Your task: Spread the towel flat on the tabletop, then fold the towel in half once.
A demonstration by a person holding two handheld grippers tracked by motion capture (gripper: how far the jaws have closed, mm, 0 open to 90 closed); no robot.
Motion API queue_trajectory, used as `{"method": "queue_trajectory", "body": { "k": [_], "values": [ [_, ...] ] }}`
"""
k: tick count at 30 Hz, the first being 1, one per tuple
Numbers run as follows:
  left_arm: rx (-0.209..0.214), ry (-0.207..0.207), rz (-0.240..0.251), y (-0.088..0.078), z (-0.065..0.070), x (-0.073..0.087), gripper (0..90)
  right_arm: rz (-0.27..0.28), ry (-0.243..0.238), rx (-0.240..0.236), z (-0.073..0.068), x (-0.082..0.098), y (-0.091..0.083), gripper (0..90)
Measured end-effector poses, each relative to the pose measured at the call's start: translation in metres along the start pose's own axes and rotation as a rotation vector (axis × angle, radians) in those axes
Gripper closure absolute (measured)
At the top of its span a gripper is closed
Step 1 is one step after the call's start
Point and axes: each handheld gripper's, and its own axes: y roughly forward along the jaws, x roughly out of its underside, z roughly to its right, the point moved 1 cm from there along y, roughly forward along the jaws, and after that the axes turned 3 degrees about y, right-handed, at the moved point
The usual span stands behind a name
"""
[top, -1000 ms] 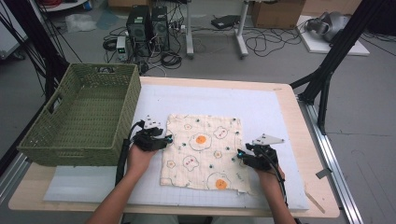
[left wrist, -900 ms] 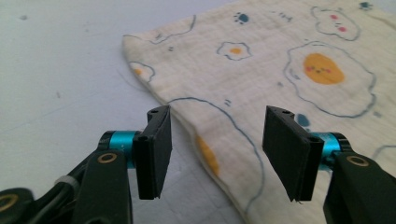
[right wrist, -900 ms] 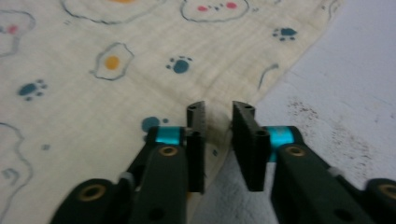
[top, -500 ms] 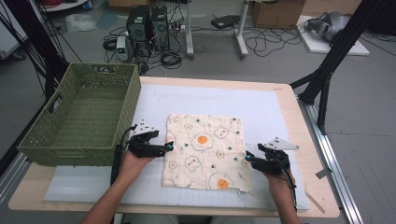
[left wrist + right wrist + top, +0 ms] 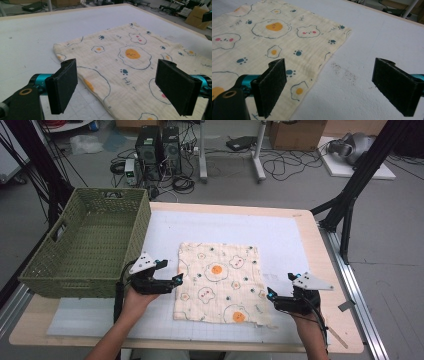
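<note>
both tongs, left (image 5: 178,279) and right (image 5: 270,294), have just been opening and stand released, nothing between them. i see the cloth (image 5: 220,281) flat near the tabletop's front edge, spread done; folding or the basket (image 5: 90,240) looks left.

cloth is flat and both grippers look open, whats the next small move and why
Probably bring both grippers down onto the near corners of the cloth and close. The left gripper and right gripper have just been opening, nothing between the jaws, each beside a cloth edge; the basket waits at left.
</note>
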Motion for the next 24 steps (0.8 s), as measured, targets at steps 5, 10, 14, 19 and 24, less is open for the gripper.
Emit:
{"method": "queue_trajectory", "body": {
  "k": [5, 10, 14, 19, 24],
  "values": [
    [-0.007, 0.023, -0.005, -0.0007, 0.0014, 0.0006, 19.2, 0.002, 0.008, -0.012, 0.0018, -0.0013, 0.0029, 11.7],
    [-0.008, 0.009, 0.000, -0.0013, 0.0010, 0.0008, 19.5, 0.002, 0.007, -0.010, 0.0010, -0.0026, 0.0041, 11.7],
    [-0.014, 0.011, -0.004, -0.0023, 0.0002, 0.0009, 19.6, -0.004, 0.009, -0.011, 0.0004, -0.0017, 0.0045, 11.7],
    [-0.017, -0.001, -0.004, -0.0014, -0.0021, 0.0006, 19.6, -0.002, 0.001, -0.012, -0.0003, -0.0024, 0.0045, 11.7],
    [-0.018, -0.011, -0.010, -0.0009, -0.0037, 0.0018, 19.6, 0.006, 0.009, -0.007, 0.0008, -0.0032, 0.0042, 11.7]
  ]
}}
